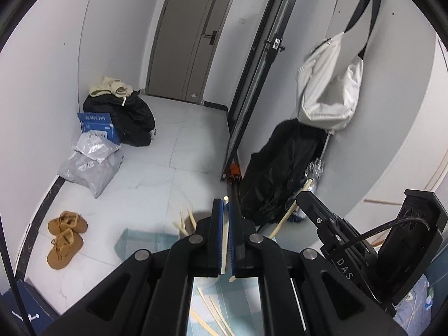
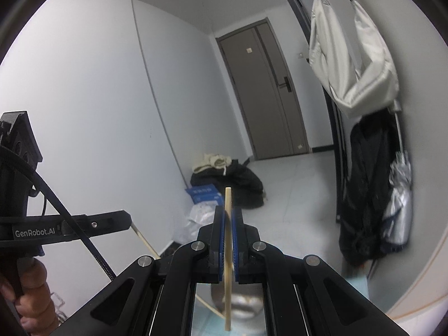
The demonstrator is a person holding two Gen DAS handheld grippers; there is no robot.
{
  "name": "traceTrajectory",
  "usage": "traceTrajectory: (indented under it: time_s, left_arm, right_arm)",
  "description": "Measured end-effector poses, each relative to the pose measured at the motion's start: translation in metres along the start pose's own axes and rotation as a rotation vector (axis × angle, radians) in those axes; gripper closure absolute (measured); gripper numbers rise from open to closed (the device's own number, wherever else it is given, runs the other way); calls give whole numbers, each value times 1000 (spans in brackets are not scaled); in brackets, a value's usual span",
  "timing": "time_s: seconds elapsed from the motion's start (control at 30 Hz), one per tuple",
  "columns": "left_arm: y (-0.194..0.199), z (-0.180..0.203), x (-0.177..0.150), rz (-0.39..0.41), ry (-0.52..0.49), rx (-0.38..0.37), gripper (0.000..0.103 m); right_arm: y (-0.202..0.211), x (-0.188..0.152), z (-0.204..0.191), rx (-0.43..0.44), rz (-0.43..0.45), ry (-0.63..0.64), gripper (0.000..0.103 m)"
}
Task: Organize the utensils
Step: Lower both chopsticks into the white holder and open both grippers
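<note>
**Both grippers carrying a chopstick, more left on the bench**

While the left wrist camera looks out over the hallway floor, I see my left gripper (image 1: 224,210) with its blue-padded fingers (image 1: 217,232) clamped on a single pale chopstick (image 1: 224,240) that runs lengthwise between them, its tip poking out past the far end. Below and near me, several loose chopsticks (image 1: 212,312) lie scattered on the pale blue bench (image 1: 140,240), and a few more stick up just left of the fingers from what may be a holder, though I cannot make it out. The right gripper's body sits near right, with another stick showing beyond it.

In the right wrist view, my right gripper (image 2: 228,215) is likewise closed on its own chopstick (image 2: 228,252), held nearly upright in the frame and reaching well past both ends of the fingers. The left gripper's side crosses the near left.

I judge the sorting partly done: two sticks are in hand, none visibly placed from here, and the scattered ones remain to be gathered.
</note>
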State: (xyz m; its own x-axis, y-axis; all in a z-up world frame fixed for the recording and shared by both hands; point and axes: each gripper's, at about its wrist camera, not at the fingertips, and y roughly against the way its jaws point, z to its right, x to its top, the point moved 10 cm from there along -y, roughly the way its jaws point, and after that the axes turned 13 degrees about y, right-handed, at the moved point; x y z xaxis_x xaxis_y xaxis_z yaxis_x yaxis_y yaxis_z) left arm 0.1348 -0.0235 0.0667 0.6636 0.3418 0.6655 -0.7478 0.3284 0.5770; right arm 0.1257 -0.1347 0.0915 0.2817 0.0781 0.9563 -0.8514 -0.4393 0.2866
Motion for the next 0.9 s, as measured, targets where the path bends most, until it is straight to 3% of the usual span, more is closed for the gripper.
traceTrajectory:
  time_s: [0.37,0.9]
  left_arm:
    - [-51,-14,32,-6,30,16,102]
    - [-96,-38,8,-112,49,56,102]
  right_arm:
    - [-63,35,24,-8,14,43,99]
    - [-118,-8,16,74,-87,149,99]
